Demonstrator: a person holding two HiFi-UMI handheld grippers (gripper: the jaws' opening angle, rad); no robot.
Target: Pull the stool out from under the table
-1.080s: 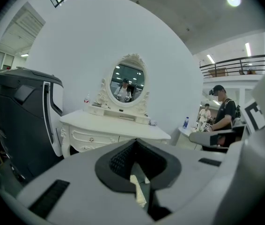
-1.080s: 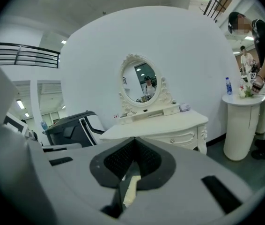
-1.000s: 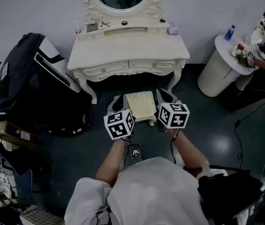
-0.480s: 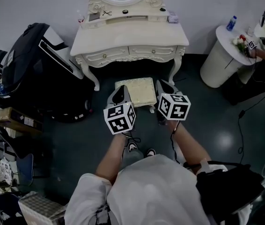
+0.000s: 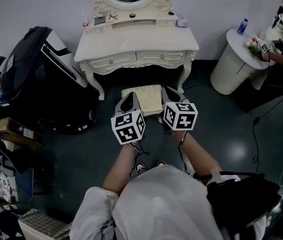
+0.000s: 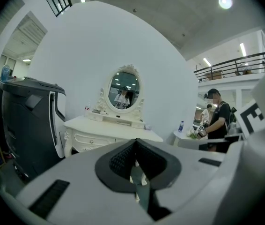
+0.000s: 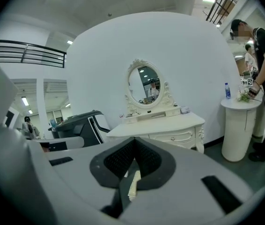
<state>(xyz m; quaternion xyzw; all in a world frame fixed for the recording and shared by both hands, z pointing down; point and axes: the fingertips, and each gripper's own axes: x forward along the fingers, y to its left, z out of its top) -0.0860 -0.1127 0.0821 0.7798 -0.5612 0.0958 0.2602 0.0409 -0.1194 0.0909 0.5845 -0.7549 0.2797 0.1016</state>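
Table (image 5: 136,44): far side, against the wall.
Stool (image 5: 142,100): on the floor just near of the table, barely shifted in the last second, so the pull looks nearly done.
Left gripper (image 5: 129,98): jaws still together at the stool's left edge.
Right gripper (image 5: 168,93): same, at its right edge.

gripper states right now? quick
Left gripper: closed, at the stool's left edge; whether it grips cannot be told.
Right gripper: closed, at its right edge; same.
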